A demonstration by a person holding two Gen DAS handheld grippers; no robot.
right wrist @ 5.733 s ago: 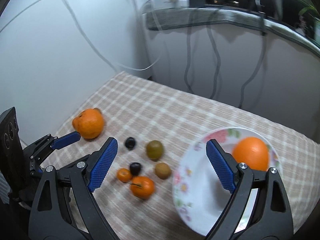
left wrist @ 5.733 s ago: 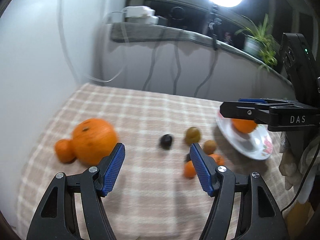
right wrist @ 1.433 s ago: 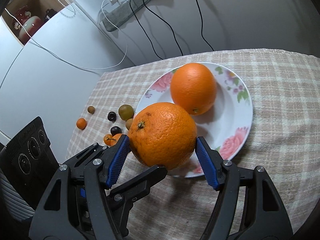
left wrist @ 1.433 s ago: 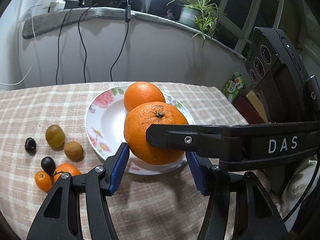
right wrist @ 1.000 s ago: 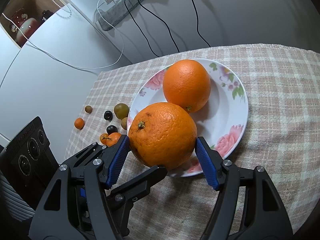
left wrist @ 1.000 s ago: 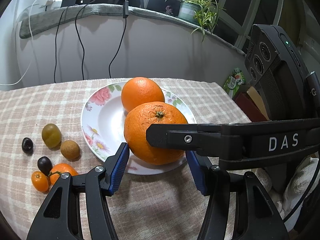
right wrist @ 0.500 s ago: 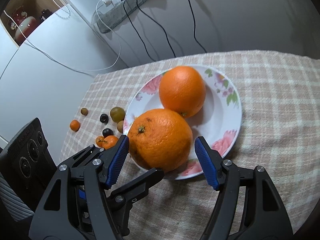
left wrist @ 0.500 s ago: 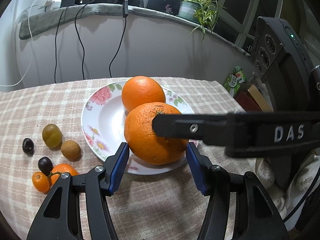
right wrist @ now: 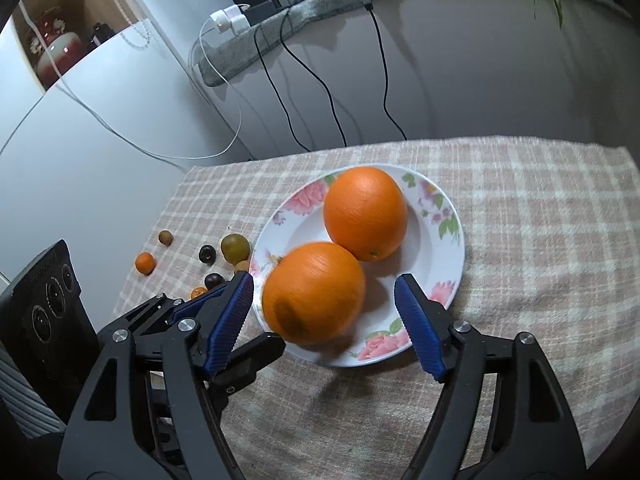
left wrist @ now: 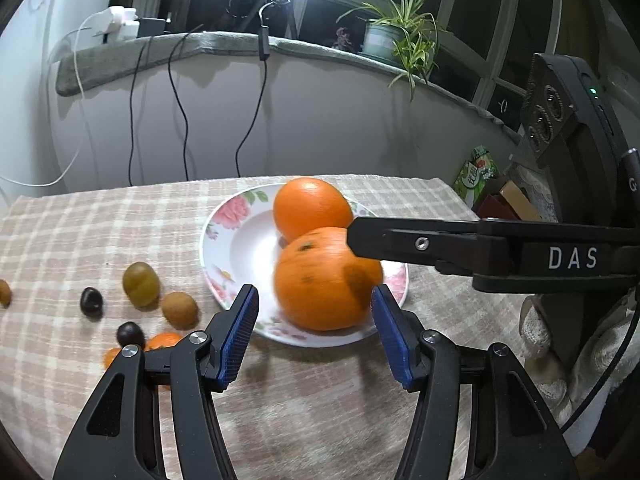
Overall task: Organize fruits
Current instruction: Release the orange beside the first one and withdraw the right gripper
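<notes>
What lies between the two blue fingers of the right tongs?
In the right wrist view, the blurred large orange sits on the floral white plate between the open right tongs, touching neither finger.

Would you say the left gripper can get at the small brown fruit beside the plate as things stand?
Probably yes: the left gripper is open and empty, and the small brown fruit lies uncovered on the cloth beside the plate.
</notes>
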